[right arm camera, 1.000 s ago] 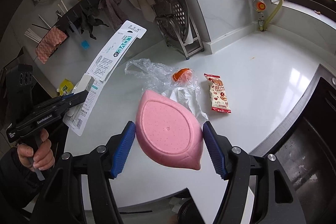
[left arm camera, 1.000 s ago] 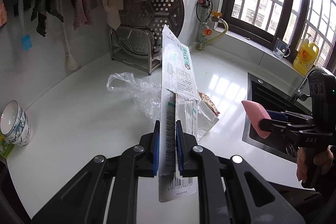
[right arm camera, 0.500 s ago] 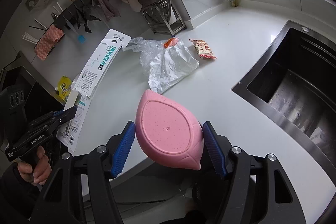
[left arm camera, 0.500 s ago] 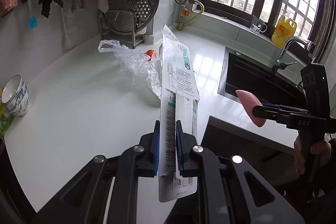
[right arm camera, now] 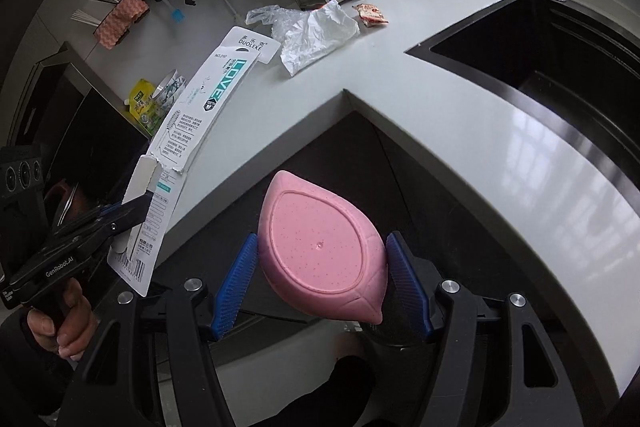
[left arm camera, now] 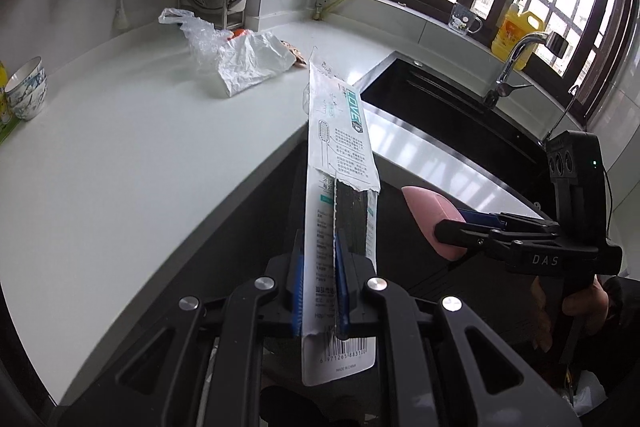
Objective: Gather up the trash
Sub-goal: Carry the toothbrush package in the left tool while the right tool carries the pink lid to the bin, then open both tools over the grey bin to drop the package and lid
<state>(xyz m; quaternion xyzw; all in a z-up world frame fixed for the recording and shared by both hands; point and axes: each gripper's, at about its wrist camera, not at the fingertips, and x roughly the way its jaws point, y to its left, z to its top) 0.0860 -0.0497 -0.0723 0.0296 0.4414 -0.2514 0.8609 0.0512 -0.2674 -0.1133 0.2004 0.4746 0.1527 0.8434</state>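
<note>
While both hands hang out past the counter edge, each claw has its own bit of rubbish. Nearest, the left gripper (left arm camera: 318,291) is pinched almost closed on the lower part of a torn toothbrush card (left arm camera: 338,147), just above the barcode. That card looks light and thin but fairly stiff, so a narrow pinch low down seems fine; the long free end sticks up and would probably flap or bend if swung fast, and the ripped flap near the middle is the weak spot, so I wouldn't grab there.

Over on the other side, the right gripper (right arm camera: 320,281) stands wide, its blue pads pressed on the two sides of a pink dish (right arm camera: 322,247), held flat-bottom toward the camera. It looks like smooth hard plastic, light and rigid, maybe a bit slippery, so squeezing across the widest middle part is my pick.

Farther off, still on the white counter (left arm camera: 120,155), sits a crumpled plastic bag (left arm camera: 236,57), floppy and near weightless, best pinched at a bunched fold. Just beside it lies a small snack wrapper (right arm camera: 371,15), flat and crinkly, tricky to lift off the surface. Beyond that is the black sink (right arm camera: 560,67).
</note>
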